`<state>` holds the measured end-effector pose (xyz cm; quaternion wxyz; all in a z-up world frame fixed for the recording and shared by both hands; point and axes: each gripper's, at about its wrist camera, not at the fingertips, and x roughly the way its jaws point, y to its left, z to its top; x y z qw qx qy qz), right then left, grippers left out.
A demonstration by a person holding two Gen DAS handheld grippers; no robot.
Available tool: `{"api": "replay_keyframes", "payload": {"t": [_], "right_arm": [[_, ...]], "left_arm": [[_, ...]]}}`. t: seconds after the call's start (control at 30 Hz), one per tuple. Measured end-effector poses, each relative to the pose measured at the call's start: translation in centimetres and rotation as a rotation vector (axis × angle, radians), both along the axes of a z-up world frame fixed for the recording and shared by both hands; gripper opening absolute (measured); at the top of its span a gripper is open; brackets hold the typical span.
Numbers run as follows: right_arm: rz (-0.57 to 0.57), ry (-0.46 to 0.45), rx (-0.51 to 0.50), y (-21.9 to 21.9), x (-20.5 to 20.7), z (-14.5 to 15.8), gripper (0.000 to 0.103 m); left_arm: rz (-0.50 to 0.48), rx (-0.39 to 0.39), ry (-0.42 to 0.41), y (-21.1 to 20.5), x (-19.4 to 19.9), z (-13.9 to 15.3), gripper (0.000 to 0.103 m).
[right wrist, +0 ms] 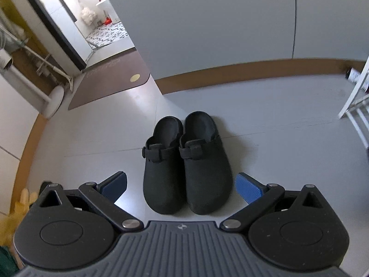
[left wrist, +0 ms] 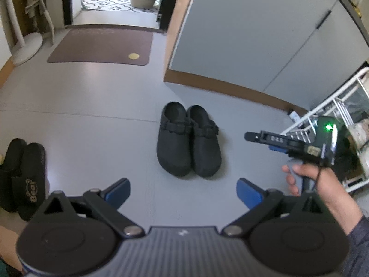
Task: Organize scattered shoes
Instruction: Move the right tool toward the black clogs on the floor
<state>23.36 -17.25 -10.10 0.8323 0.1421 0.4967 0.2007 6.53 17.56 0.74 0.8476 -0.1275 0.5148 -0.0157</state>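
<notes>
Two black clogs (right wrist: 186, 164) stand side by side on the grey floor, touching along their inner edges, toes toward the cameras and heels toward the far grey cabinet (right wrist: 219, 23); judged from this, the pair is already lined up. At the far left of the left wrist view, two black slippers (left wrist: 23, 175) lie together, one with gold lettering on its strap; so the count is four shoes in two pairs.

The left gripper (left wrist: 183, 192) hangs above the floor near the clogs with its blue pads spread wide and nothing between them; the right gripper (right wrist: 181, 188) hovers just near the toes of the clogs, jaws likewise wide and empty. The right hand (left wrist: 311, 180) that carries it shows in the left wrist view, beside a white rack (left wrist: 334, 106) at the right.

If the clogs are to be moved, the sound way would be to take each by the firm upper near the strap, close gently, and lift level so that the partner is not knocked askew; carrying both together, one per gripper, should keep them paired. A brown mat (left wrist: 103, 46) lies far off by the doorway.
</notes>
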Motion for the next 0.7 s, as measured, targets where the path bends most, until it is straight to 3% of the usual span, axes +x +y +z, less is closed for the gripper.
{"api": "replay_keyframes", "payload": {"t": [0.07,0.23,0.5,0.7], "right_arm": [[0.005,0.013,-0.01,0.7,0.9,-1.2,0.093],[0.01,0.05,0.026,2.6,3.5,-3.8,0.087],[0.05,0.054,0.104,5.3,7.3,-6.8,0.066],[0.121,0.024,0.1,8.3,8.9,-9.3,0.058]], "left_arm": [[-0.003,0.022,0.008,-0.2,0.4,-0.5,0.1],[0.014,0.06,0.031,0.1,1.7,-2.0,0.1],[0.166,0.12,0.049,2.8,2.9,-2.7,0.1],[0.285,0.082,0.059,5.5,3.3,-2.9,0.1]]}}
